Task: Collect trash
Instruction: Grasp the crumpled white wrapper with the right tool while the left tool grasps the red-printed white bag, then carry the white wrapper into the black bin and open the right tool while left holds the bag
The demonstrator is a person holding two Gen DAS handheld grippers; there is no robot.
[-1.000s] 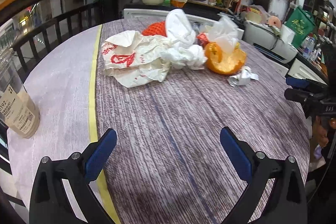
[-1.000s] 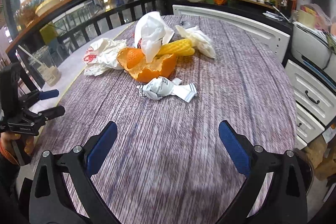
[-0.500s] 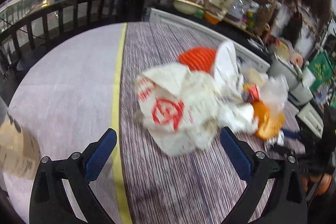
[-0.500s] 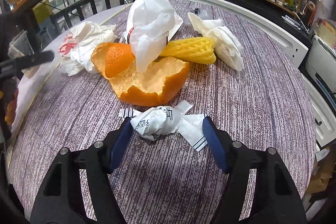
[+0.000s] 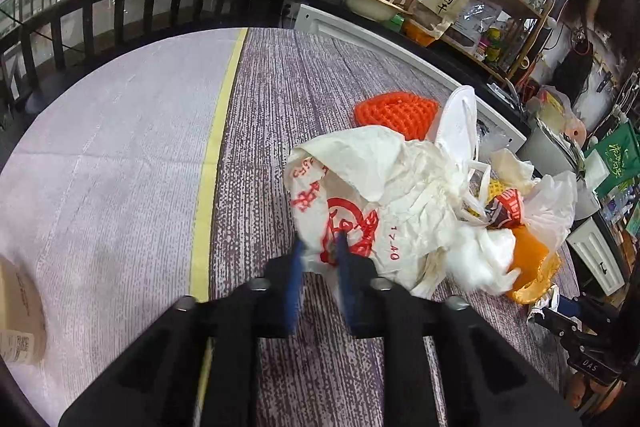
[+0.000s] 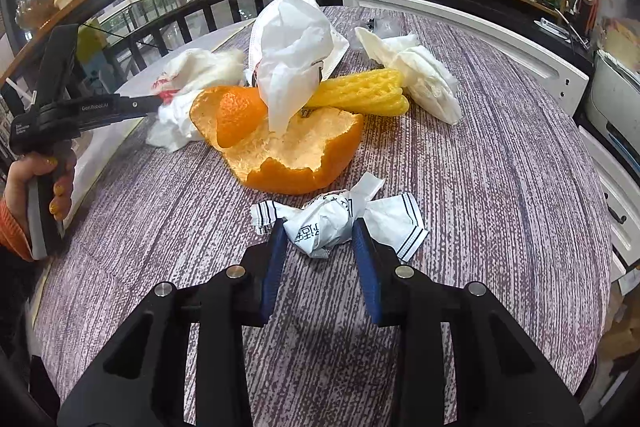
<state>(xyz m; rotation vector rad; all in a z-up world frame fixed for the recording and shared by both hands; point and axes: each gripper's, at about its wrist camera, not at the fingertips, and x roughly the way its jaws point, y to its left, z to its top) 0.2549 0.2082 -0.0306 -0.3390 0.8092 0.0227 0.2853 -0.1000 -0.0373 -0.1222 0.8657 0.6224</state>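
Between the blue pads of the left tongs (image 5: 320,247) sits the near edge of a crumpled white bag with red print (image 5: 360,195), and the pads are closing on it, already close together and pinching the thin plastic. Past these tongs, behind the bag, lie an orange foam net (image 5: 394,113), a white face mask (image 5: 460,123) and more soft white paper, all in one heap on the counter (image 5: 280,87). The right tongs (image 6: 320,231) are closing too, with a small twisted white wrapper (image 6: 324,223) between their pads; the pads look as if they touch its sides, and the wrapper's flat ends stick out past them on both sides. Just beyond the right tongs rests a big piece of orange peel (image 6: 296,155), and behind that a yellow foam net (image 6: 360,95) and a crumpled tissue (image 6: 424,79). The step in hand looks like the grab: both tongs are taking a first piece of trash. Next, I think, each one needs a firm squeeze and a slow lift, so the light bag does not drag the heap along. No trash bin shows in either view, so I cannot tell where the pieces should go.
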